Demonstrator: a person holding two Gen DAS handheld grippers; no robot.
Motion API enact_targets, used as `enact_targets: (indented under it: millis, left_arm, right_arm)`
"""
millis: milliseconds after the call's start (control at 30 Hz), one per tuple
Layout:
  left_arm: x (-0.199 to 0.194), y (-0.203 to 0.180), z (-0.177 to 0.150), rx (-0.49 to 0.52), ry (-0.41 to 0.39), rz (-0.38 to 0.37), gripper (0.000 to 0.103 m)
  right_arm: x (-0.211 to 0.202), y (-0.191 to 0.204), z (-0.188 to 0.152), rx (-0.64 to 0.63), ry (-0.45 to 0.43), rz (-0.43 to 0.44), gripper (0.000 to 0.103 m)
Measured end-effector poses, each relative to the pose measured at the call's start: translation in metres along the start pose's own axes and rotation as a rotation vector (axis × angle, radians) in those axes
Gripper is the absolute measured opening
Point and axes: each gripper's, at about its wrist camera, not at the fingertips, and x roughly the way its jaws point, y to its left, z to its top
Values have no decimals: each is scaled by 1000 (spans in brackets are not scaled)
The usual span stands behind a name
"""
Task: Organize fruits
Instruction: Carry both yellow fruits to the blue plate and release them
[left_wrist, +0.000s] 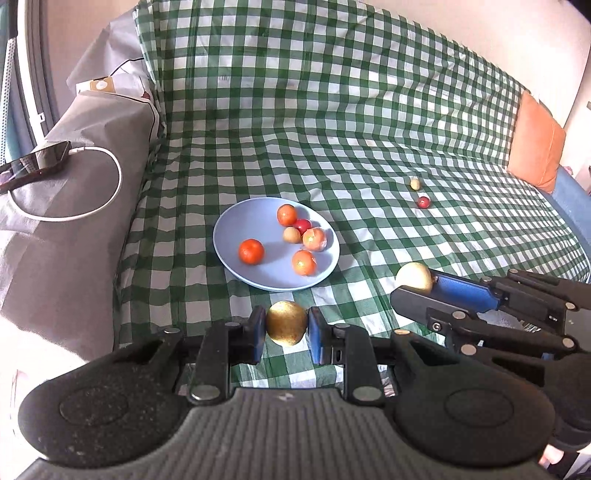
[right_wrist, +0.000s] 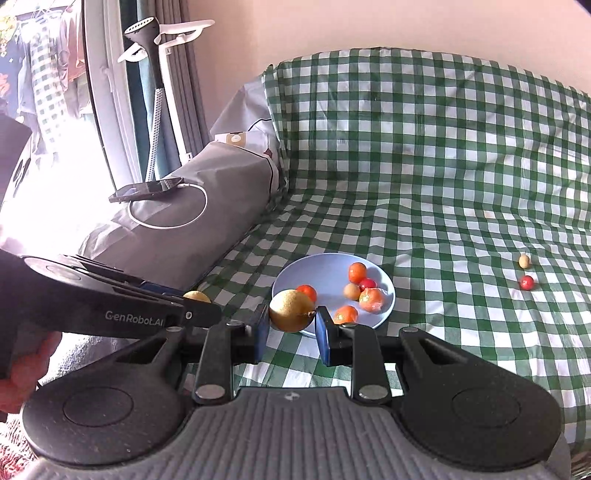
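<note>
My left gripper (left_wrist: 286, 328) is shut on a golden-yellow round fruit (left_wrist: 286, 323), held just short of the plate's near rim. The light blue plate (left_wrist: 236, 229) (right_wrist: 321, 269) sits on the green checked cloth. It holds several small fruits: orange ones, a red one and a tan one. To the right, my right gripper (left_wrist: 415, 286) (right_wrist: 291, 321) is shut on a pale yellow round fruit (left_wrist: 413, 277) (right_wrist: 291, 311). The right wrist view also shows my left gripper (right_wrist: 195, 302) with its fruit (right_wrist: 197, 296) at the left. A small tan fruit (left_wrist: 415, 183) (right_wrist: 523, 261) and a small red fruit (left_wrist: 423, 202) (right_wrist: 526, 282) lie loose on the cloth, far right.
A phone (left_wrist: 37, 162) on a white cable (left_wrist: 110, 173) lies on the grey covered armrest at the left. An orange cushion (left_wrist: 535, 147) stands at the far right. The checked cloth (left_wrist: 332, 110) rises up the backrest behind. A garment steamer stand (right_wrist: 159, 92) is by the window.
</note>
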Motion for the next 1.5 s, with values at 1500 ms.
enact_targets:
  millis: [1500]
  left_arm:
    - [208, 42, 97, -13, 119, 54, 27]
  right_arm:
    - [186, -69, 15, 67, 170, -89, 28]
